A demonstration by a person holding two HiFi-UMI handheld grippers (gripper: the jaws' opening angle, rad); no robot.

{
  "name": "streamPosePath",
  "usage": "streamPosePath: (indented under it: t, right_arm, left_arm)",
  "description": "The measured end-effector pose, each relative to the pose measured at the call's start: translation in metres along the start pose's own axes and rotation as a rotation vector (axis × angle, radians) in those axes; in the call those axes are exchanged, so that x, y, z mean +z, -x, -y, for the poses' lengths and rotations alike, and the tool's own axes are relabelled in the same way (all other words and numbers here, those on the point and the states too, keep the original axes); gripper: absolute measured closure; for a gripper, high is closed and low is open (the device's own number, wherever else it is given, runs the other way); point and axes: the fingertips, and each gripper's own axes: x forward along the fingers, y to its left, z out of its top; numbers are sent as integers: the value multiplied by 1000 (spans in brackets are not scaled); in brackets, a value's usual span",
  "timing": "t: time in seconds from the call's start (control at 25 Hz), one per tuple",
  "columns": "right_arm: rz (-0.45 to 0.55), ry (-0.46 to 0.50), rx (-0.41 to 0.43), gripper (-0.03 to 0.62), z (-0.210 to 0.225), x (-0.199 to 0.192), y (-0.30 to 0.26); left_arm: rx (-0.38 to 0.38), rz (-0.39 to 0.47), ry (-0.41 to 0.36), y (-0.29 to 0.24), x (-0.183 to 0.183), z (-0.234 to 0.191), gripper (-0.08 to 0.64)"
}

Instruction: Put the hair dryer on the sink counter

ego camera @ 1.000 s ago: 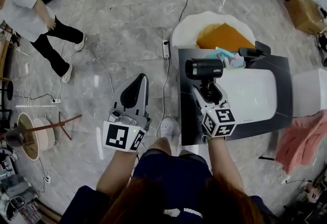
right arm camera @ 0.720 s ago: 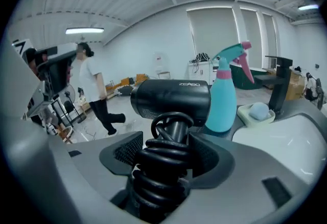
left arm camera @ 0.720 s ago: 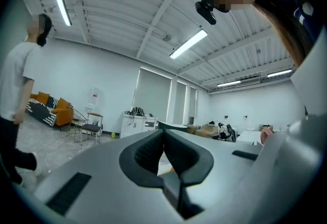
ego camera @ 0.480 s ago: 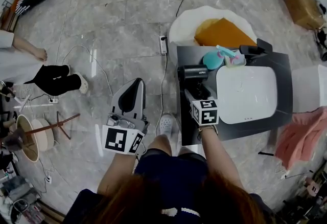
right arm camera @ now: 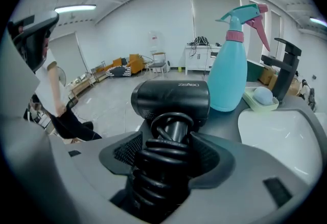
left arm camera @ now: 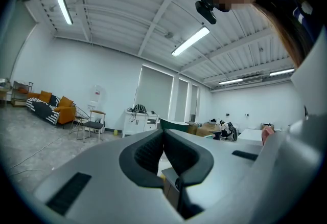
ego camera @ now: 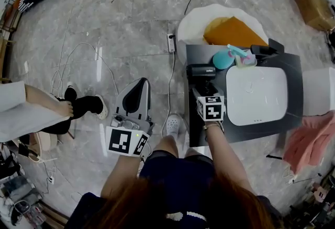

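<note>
The black hair dryer [ego camera: 201, 71] hangs over the left strip of the dark sink counter [ego camera: 194, 129], beside the white basin [ego camera: 256, 94]. My right gripper [ego camera: 207, 90] is shut on its handle, which is wrapped in coiled black cord. In the right gripper view the dryer's barrel [right arm camera: 171, 97] lies crosswise just beyond the right gripper [right arm camera: 169, 139]. Whether the dryer touches the counter I cannot tell. My left gripper [ego camera: 140, 84] is held over the floor left of the counter. In its own view the left gripper [left arm camera: 164, 138] is shut and empty.
A teal spray bottle [ego camera: 226, 57] [right arm camera: 232, 74], a soap dish [ego camera: 246, 60] and a black faucet [ego camera: 264, 50] stand at the counter's far end. A power strip [ego camera: 170, 43] and cables lie on the floor. A person [ego camera: 31, 113] stands at left. Pink cloth [ego camera: 309, 141] hangs at right.
My right gripper has carried the dryer a little left, from beside the basin to over the counter's left strip. The person at left has walked down the frame. My left gripper has barely moved.
</note>
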Motion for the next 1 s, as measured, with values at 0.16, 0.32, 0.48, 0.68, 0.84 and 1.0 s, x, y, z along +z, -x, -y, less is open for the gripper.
streamPosePath:
  t: [0.16, 0.32, 0.48, 0.68, 0.84, 1.0]
  right_arm:
    - [3, -2, -3, 281, 0, 1, 1]
    - [25, -24, 13, 250, 3, 5, 8]
    - [99, -42, 18, 245, 9, 20, 35]
    - [314, -5, -8, 479, 22, 70, 93]
    - [483, 49, 6, 575, 21, 120, 146]
    - [652, 66, 41, 577, 10, 163, 203]
  left_arm:
    - [5, 1, -3, 1, 2, 0, 541]
    - [-2, 5, -9, 0, 5, 4, 541]
    - [-7, 13, -12, -2, 9, 9, 541]
    - [-7, 33, -26, -5, 21, 16, 541]
    - [2, 53, -45, -6, 38, 24, 541]
    - [12, 95, -63, -1, 61, 33, 541]
